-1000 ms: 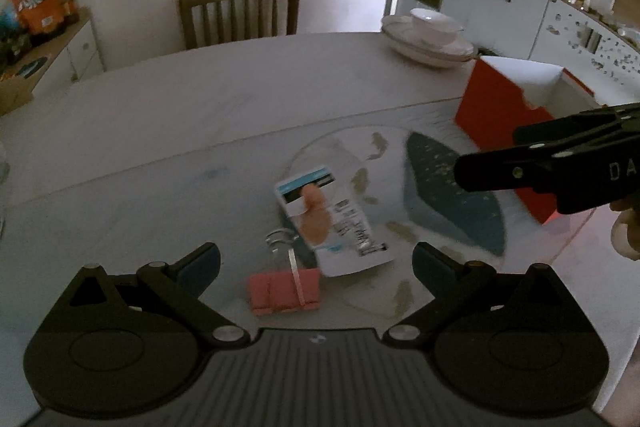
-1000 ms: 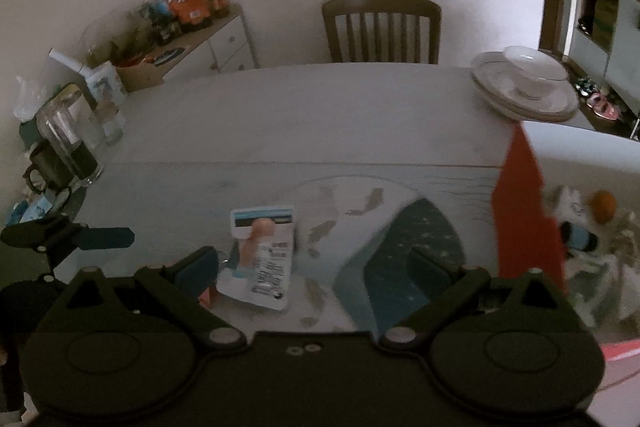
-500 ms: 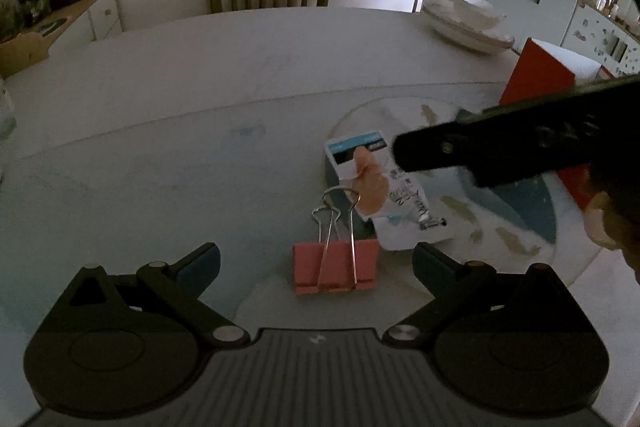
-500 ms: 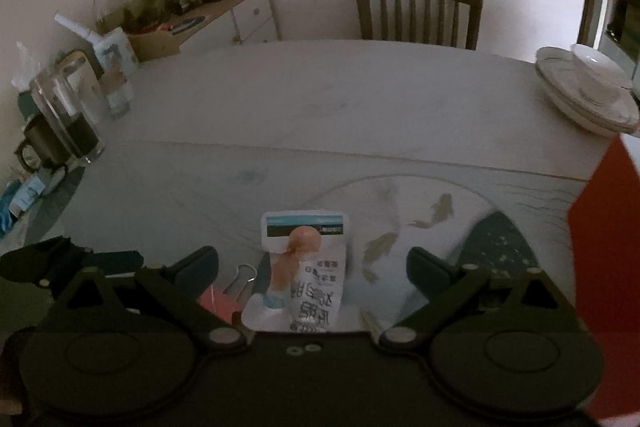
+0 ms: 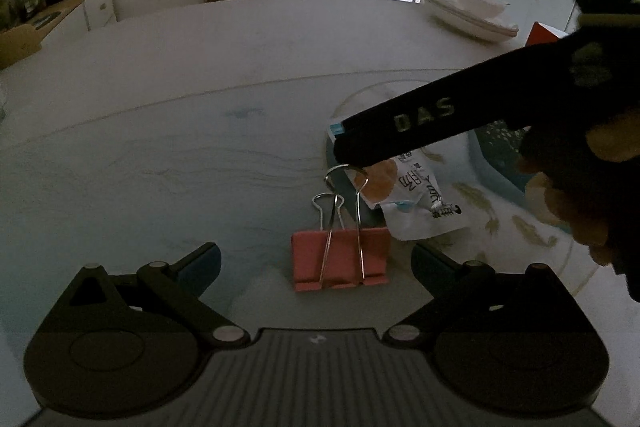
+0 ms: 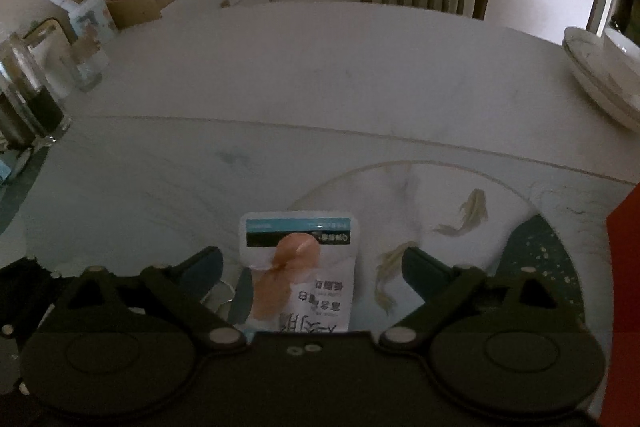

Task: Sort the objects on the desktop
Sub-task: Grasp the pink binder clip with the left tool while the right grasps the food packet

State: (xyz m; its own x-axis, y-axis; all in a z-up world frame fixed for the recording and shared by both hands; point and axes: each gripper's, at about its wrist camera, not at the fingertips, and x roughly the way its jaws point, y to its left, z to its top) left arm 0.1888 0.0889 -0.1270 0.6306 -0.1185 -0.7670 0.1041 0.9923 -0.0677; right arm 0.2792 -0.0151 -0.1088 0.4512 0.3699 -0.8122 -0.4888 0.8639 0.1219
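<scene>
clip (image 5: pixel 340 259) between wide left tool (image 5: pixel 316 263) (packet (image 5: pixel 424 211) just beyond).

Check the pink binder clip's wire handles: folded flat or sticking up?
Sticking up. On the pink binder clip, both wire handles stand clear of its body, unfolded. Left gripper open around it.

glossy table (image 5: pixel 240 75), wire-handled clip (image 5: pixel 340 259).

The left gripper (image 5: pixel 316 261) is showing matte black linkage arms with silver pivot screws, round hubs at seven and five o'clock, teal finger pads (image 5: pixel 202 259) and a grey ribbed body. The right gripper (image 6: pixel 312 263) is looking alike; its black side is bearing raised "DAS" lettering, with bare-skinned fingers (image 5: pixel 560 195) wrapping it at three o'clock.
</scene>
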